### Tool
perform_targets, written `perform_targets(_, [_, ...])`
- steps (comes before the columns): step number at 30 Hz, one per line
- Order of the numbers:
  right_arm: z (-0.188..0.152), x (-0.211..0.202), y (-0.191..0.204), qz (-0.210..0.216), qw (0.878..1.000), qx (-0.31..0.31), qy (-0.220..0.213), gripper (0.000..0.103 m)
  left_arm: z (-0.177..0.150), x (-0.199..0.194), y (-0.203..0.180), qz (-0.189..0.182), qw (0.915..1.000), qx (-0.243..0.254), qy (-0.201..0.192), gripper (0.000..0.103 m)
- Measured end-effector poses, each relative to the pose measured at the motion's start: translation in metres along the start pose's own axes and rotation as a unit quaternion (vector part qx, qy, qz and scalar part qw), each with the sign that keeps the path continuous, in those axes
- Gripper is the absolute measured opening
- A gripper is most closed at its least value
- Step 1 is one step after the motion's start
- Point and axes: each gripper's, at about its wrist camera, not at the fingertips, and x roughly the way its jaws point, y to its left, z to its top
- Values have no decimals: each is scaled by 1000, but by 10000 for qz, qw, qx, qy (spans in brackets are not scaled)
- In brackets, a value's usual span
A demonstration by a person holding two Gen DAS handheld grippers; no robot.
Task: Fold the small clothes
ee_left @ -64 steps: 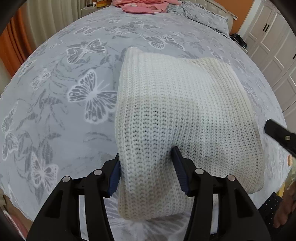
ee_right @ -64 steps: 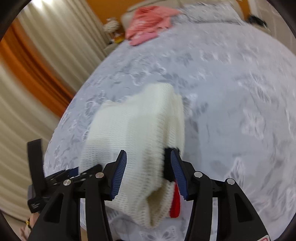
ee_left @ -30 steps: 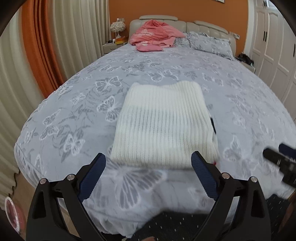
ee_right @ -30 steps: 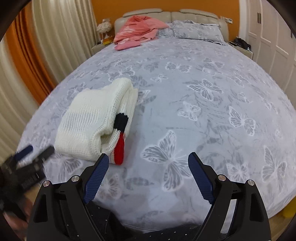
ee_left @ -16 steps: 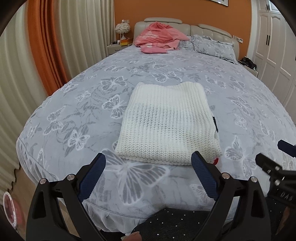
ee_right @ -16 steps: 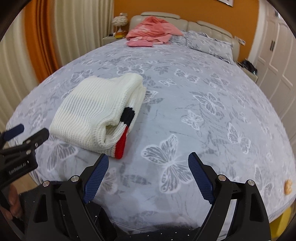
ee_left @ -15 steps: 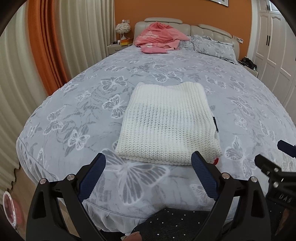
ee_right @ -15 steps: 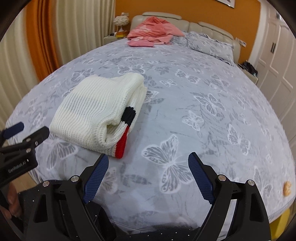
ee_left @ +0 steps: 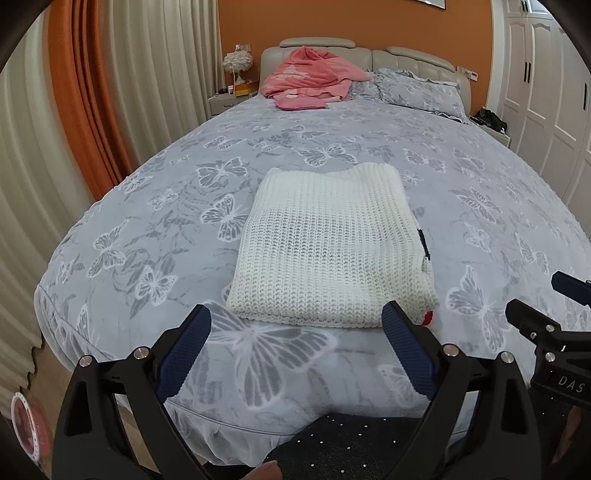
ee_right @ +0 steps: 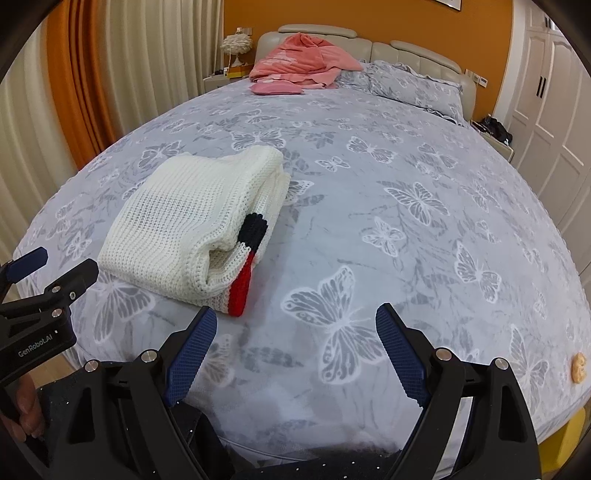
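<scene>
Sweater (ee_left: 332, 247) released onto butterfly bedspread (ee_left: 480, 177)

Sweater (ee_left: 328, 247): cream-white knit, 1 navy and 1 red band at the cuff edge (ee_right: 245, 266). Bed (ee_right: 424, 258) cover: pale grey-blue, white and grey butterfly print; pillow (ee_left: 417, 92) same print. Blanket (ee_left: 314, 77) at the headboard: pink. Headboard (ee_left: 417, 62): beige. Wall (ee_left: 369, 22): orange. Curtains (ee_left: 85, 103): orange and cream stripes. Wardrobe (ee_left: 546, 92): white, black handles. Both grippers, left (ee_left: 296, 330) and right (ee_right: 296, 330): black bodies, blue textured fingers (ee_left: 184, 354).
</scene>
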Motion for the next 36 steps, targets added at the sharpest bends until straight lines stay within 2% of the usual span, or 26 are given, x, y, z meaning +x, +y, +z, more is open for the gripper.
perform_targets(11, [-2, -2, 5, -147, 9998, -79, -66, 86, 0, -1, -4, 34, 10000, 52, -18, 91])
perform_targets(36, [-1, -1, 0, -120, 9999, -95, -71, 86, 1, -2, -3, 118, 9996, 227, -101, 91])
